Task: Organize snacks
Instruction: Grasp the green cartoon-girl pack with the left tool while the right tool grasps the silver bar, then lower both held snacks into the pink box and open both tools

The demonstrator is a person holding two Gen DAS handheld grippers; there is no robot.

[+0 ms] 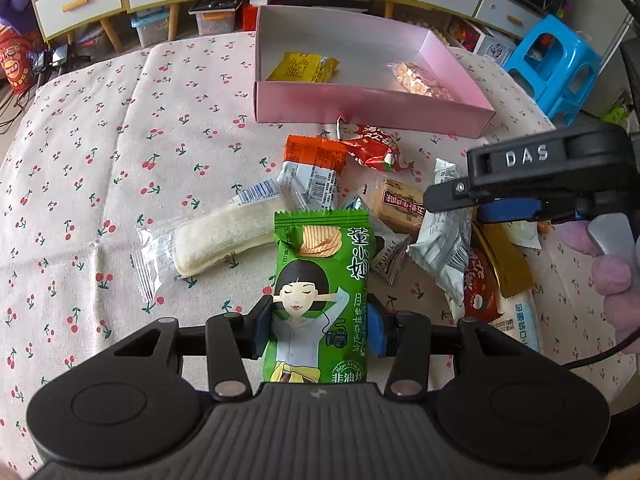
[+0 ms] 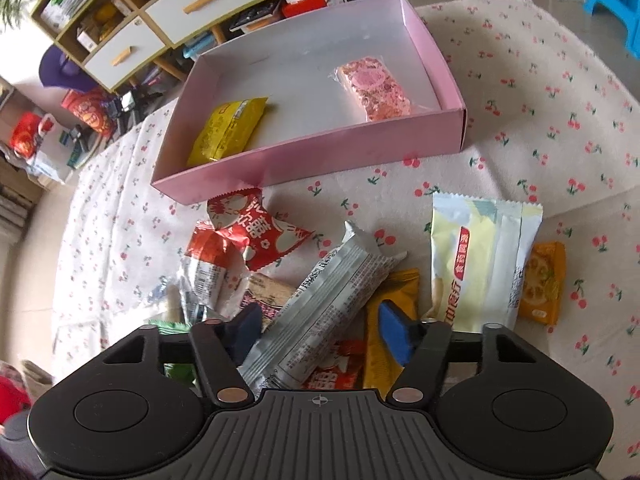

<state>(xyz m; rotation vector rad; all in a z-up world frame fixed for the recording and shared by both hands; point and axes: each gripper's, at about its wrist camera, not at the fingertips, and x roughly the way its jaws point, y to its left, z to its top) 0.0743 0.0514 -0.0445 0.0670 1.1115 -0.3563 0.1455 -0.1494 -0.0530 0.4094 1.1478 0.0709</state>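
My left gripper (image 1: 318, 332) is shut on a green chip packet (image 1: 320, 264), which stands upright between the pads above the cherry-print tablecloth (image 1: 120, 140). In the right wrist view my right gripper (image 2: 320, 332) hangs over the snack pile. A silver packet (image 2: 332, 300) lies slantwise between its fingers. The left pad is against the packet, and a gap shows at the right pad, so the jaws are open. Behind the pile is the pink box (image 1: 360, 102) (image 2: 312, 152), holding a yellow packet (image 2: 228, 130) and a pink nougat bar (image 2: 374, 88).
Loose snacks lie in front of the box: a red wrapper (image 2: 256, 232), a pale yellow packet (image 2: 480, 256), an orange packet (image 2: 542, 284) and a clear-wrapped white bar (image 1: 224, 240). A blue stool (image 1: 556, 60) and a drawer cabinet (image 1: 80, 4) stand beyond the table.
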